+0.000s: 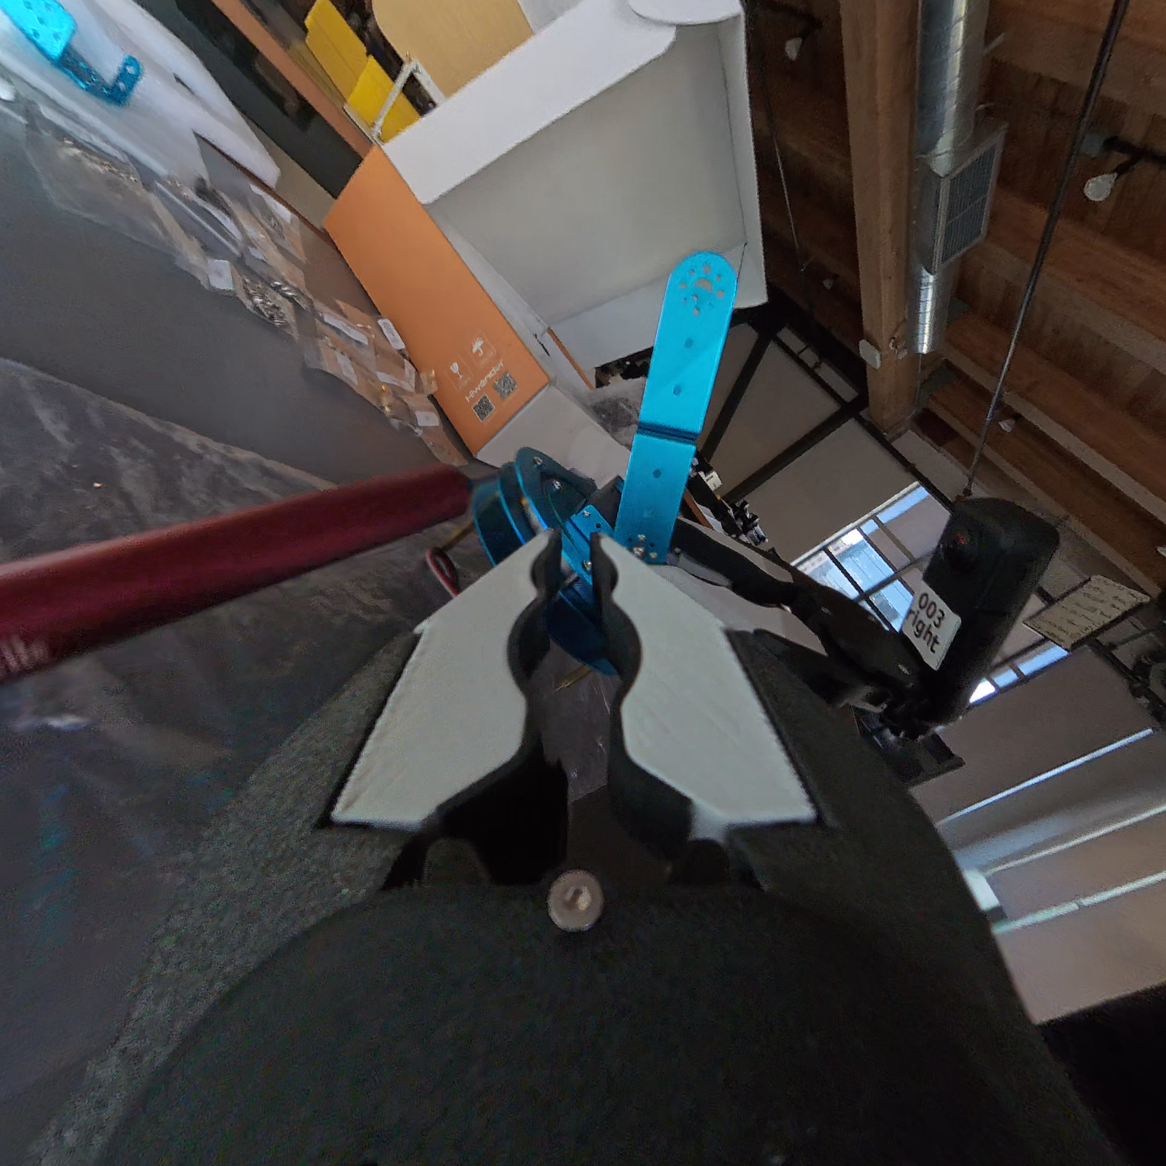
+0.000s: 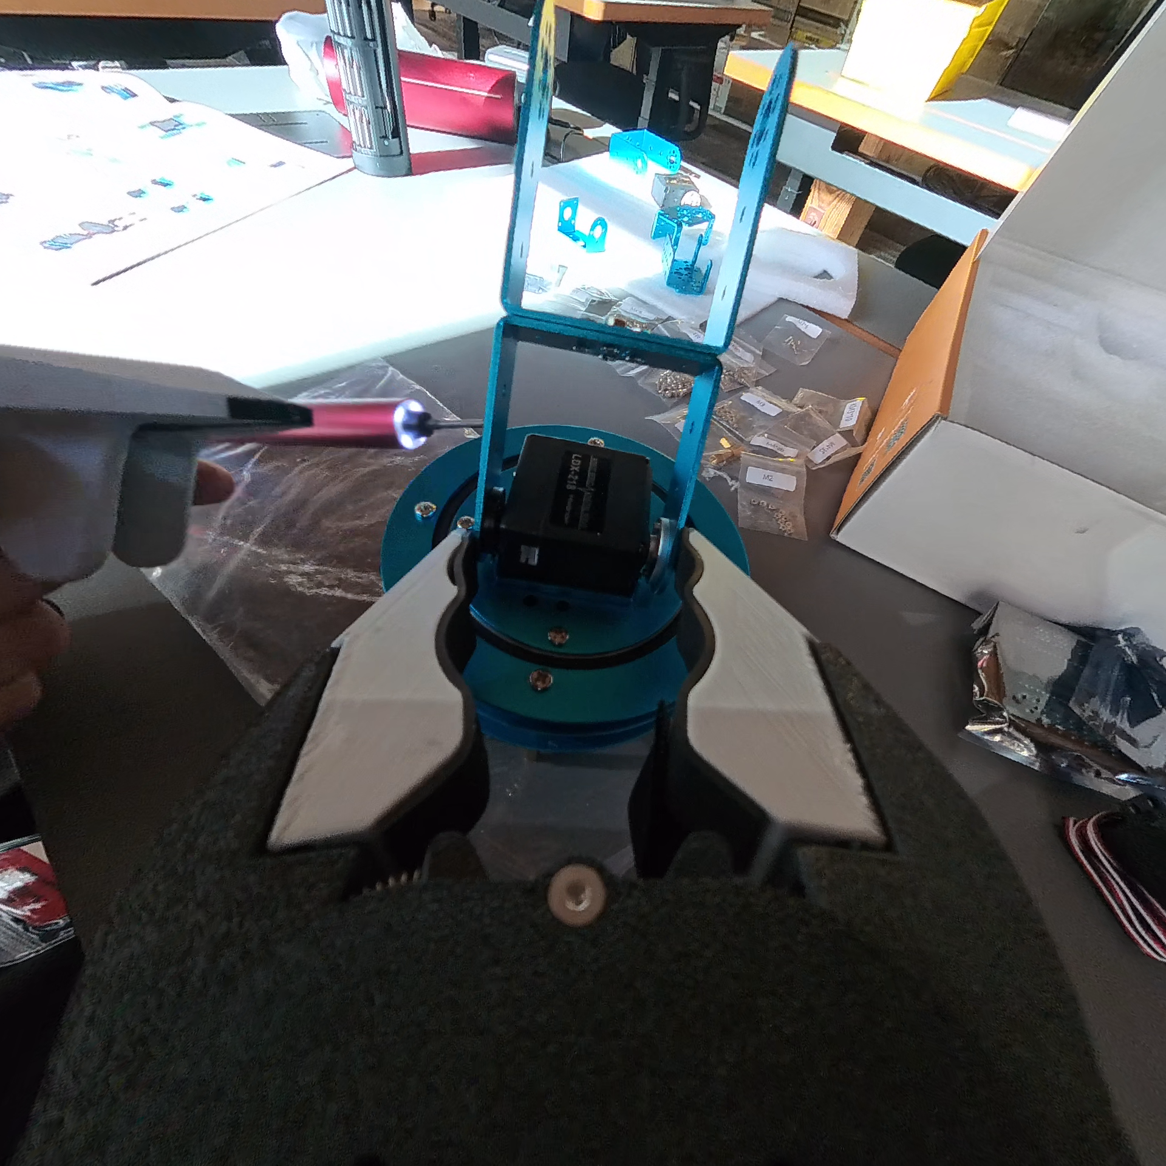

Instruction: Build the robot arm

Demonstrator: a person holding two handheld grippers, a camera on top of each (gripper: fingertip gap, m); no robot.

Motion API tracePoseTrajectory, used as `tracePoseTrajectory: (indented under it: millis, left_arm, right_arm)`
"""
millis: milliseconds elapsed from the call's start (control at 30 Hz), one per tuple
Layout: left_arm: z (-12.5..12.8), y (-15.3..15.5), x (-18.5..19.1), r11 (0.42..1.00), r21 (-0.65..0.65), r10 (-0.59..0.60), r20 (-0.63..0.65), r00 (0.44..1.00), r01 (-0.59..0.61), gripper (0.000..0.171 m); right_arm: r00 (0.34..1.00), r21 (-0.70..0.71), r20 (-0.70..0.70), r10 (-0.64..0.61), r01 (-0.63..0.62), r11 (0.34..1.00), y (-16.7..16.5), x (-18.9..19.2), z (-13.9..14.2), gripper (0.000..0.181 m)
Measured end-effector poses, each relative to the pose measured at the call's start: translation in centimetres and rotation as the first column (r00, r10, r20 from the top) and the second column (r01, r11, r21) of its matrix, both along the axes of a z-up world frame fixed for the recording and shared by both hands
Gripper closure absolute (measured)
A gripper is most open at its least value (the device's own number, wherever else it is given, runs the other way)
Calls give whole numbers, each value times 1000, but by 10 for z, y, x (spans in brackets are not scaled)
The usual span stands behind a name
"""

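The right claw (image 2: pixel 571 536) grips the blue bracket assembly (image 2: pixel 606 404) at its foot, fingers on either side of the black servo (image 2: pixel 571 514); the bracket's long axis rises upright from the round blue base (image 2: pixel 561 675) on the grey desk (image 2: pixel 852 631). The left claw (image 1: pixel 575 542), nearly closed, appears to clamp the red screwdriver (image 2: pixel 353 424), which lies crosswise, its tip at the bracket's left arm.

Wooden ceiling (image 1: pixel 1041 158), metal duct (image 1: pixel 940 158), windows (image 1: pixel 858 561), sunlit tables (image 2: pixel 820 126).
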State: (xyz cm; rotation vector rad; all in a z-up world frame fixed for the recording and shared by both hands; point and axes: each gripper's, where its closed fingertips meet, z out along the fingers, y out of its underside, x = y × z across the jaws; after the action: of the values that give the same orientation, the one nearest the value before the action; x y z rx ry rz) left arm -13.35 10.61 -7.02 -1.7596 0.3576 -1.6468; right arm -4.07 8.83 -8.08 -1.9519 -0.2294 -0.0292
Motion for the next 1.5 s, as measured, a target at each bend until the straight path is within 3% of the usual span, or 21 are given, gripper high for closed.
tracePoseTrajectory:
  millis: [67, 100, 167, 200, 267, 367, 433, 500, 567, 667, 833, 933, 1033, 1100, 1200, 1300, 1400, 1500]
  left_arm:
    - [-1, -6, -4, 998, -27, -60, -19, 998, 60, 153]
    - [2, -16, -9, 994, 10, -112, -31, 993, 113, 160]
    - [-5, -25, -28, 962, 180, -163, -219, 962, 204, 154]
    - [-9, -8, -43, 934, 300, -87, -343, 935, 196, 141]
    - [-7, 33, -66, 828, 487, 2, -500, 866, 280, 143]
    - [-24, 120, -73, 676, 574, 142, -716, 683, 462, 132]
    - [-55, 160, -63, 642, 487, 115, -824, 554, 592, 126]
    - [-81, 179, -54, 640, 383, 42, -883, 467, 666, 112]
    - [-93, 175, -48, 583, 330, -35, -903, 429, 742, 121]
    - [-94, 179, -47, 600, 268, -95, -911, 400, 753, 126]
    - [-94, 178, -45, 584, 295, -76, -907, 414, 756, 150]
    - [-92, 182, -48, 562, 354, 11, -907, 421, 748, 152]
    - [-77, 187, -57, 445, 509, 255, -861, 441, 736, 152]
    - [-56, 185, -67, 388, 614, 390, -785, 481, 687, 153]
    - [-20, 168, -87, 265, 741, 539, -644, 543, 617, 152]
    - [13, 152, -114, 166, 815, 652, -513, 558, 555, 153]
    - [46, 132, -138, 59, 871, 701, -385, 601, 488, 152]
    - [76, 112, -160, -95, 892, 741, -233, 630, 443, 153]
  right_arm:
    - [1000, -1, 0, 2, -2, 1000, 0, 0, 0, 117]
    - [1000, 0, 1, 1, -1, 1000, 0, 0, 0, 118]
    - [1000, 0, -1, -2, 2, 1000, 0, 0, 0, 118]
    - [1000, 3, -3, -3, 3, 1000, 0, 0, 0, 118]
    - [1000, 18, -4, -8, 8, 1000, 0, 0, 0, 118]
    - [1000, 34, 22, -7, 6, 999, -1, -1, 0, 119]
    - [1000, 33, 11, -8, 8, 999, -3, -2, 0, 117]
    - [1000, 13, 4, -19, 19, 1000, -6, -1, 0, 119]
    - [999, 20, 9, -44, 44, 999, -13, 1, 4, 120]
    - [997, 40, -22, -69, 70, 997, -26, 0, 10, 129]
    - [994, 174, -113, -1, 20, 985, -39, -22, 41, 146]
    - [968, 233, -177, 176, -133, 963, -39, -65, 57, 149]
    - [912, 196, -268, 310, -263, 945, -28, -114, 46, 147]
    - [880, 124, -359, 312, -287, 950, -12, -139, 28, 141]
    - [826, 29, -475, 304, -330, 943, 13, -179, 6, 119]
    - [778, 16, -545, 311, -362, 932, 42, -209, 0, 105]
    - [708, 104, -620, 337, -351, 930, 73, -220, 19, 105]
    - [603, 237, -662, 445, -395, 888, 92, -228, 60, 104]
